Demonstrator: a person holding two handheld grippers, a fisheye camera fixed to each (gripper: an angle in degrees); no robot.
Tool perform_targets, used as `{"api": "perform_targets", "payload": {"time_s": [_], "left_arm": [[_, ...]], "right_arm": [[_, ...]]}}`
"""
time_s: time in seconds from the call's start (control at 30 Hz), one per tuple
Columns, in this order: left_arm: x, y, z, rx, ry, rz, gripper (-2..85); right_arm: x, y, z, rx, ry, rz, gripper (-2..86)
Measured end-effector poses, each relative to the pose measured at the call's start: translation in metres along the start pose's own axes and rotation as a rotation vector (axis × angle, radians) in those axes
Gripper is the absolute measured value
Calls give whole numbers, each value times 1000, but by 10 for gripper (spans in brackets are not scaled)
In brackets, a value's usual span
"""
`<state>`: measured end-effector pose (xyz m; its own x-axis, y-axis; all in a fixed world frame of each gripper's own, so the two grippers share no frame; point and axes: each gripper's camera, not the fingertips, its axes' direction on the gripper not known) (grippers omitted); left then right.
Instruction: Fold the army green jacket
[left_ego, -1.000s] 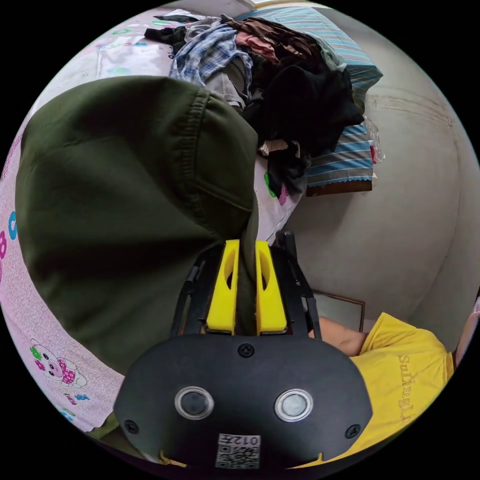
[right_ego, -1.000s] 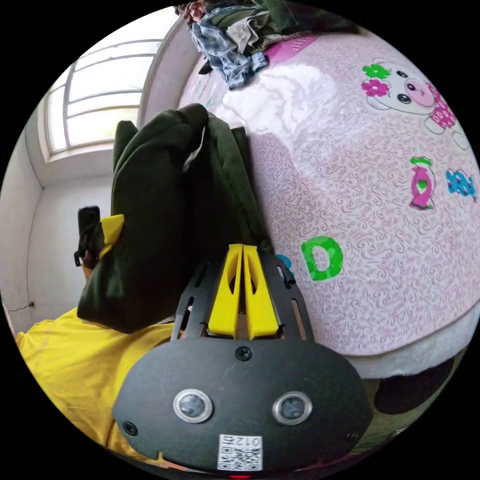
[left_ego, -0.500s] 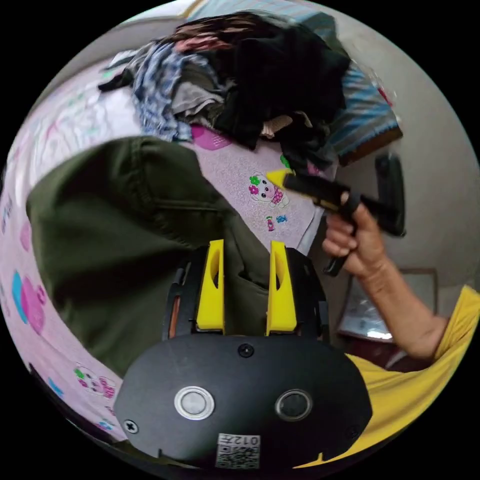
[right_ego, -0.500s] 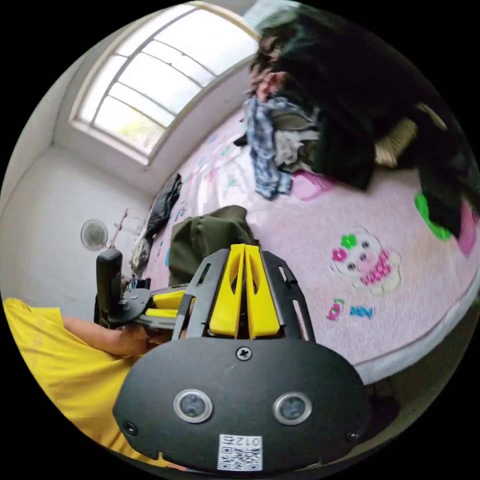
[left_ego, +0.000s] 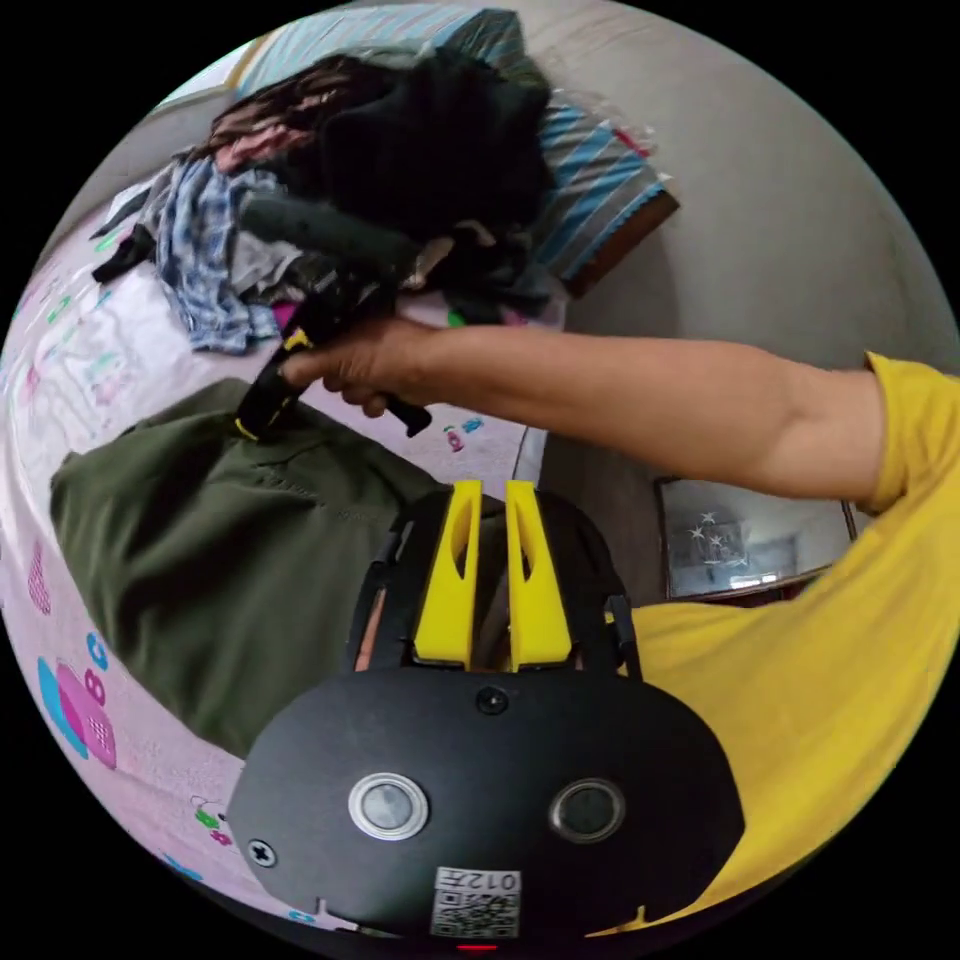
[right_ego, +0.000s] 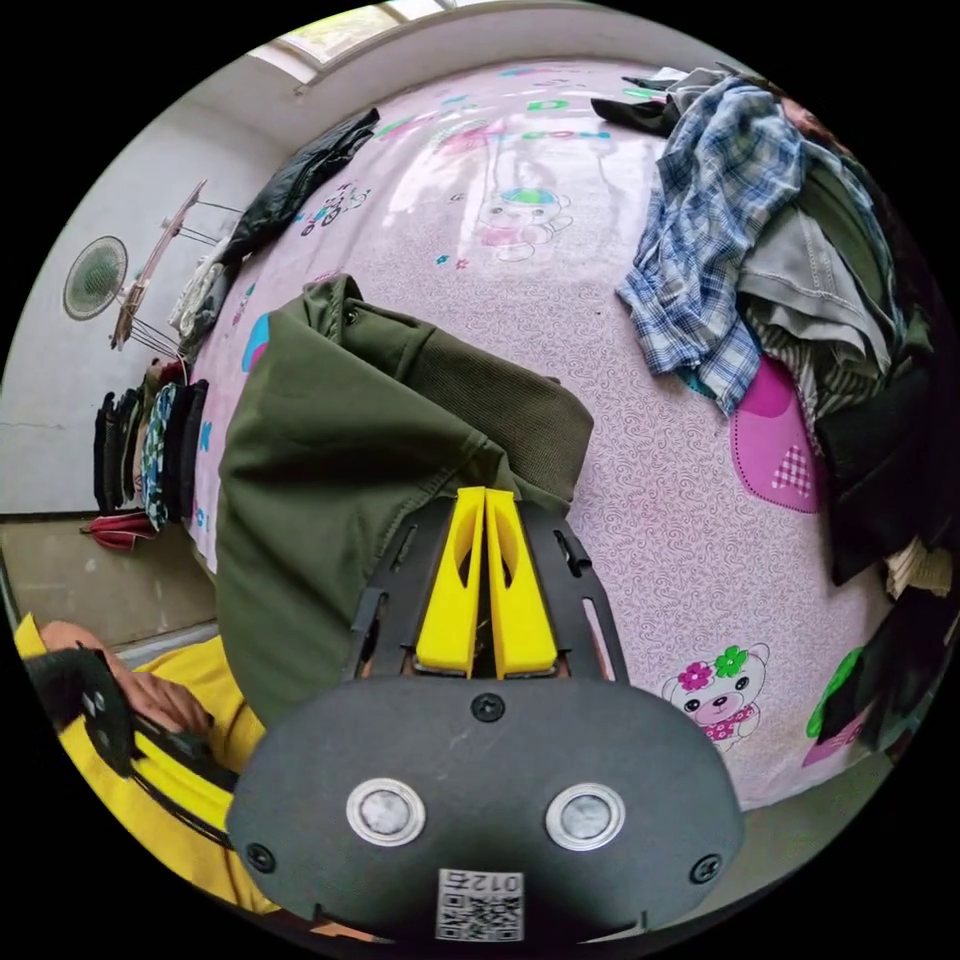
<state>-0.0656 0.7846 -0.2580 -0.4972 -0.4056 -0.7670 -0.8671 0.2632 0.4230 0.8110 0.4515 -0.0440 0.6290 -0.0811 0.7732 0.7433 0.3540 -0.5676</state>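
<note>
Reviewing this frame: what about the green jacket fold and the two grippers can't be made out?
- Left gripper view: near edge of the army green jacket is hidden behind the left gripper and its black housing; whether the nearly closed jaws pinch cloth is unclear.
- Left gripper view: right gripper is small and dark; its jaw tips can't be made out.
- Right gripper view: jacket hem lies under the jaws.

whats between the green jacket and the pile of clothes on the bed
In the right gripper view, a bare strip of the pink patterned sheet separates the army green jacket from the clothes pile; nothing lies on it.

matt cloth jacket (right_ego: 340, 450), glossy sheet (right_ego: 560, 240)
</note>
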Motion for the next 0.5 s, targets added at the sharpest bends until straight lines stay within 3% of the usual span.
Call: {"api": "perform_targets", "payload": {"time_s": [0.13,0.3,0.5], "left_arm": [[-16,46,-41,117,-147,-101,9],[-28,65,5,-193,-201,-71,5],[-22,73,22,-227,-254,-51,4]], "right_arm": [[9,5,-10,28,-51,46,-1],[6,15,-46,96,-47,65,-1],[-40,83,-119,191,-144,-96,0]]}}
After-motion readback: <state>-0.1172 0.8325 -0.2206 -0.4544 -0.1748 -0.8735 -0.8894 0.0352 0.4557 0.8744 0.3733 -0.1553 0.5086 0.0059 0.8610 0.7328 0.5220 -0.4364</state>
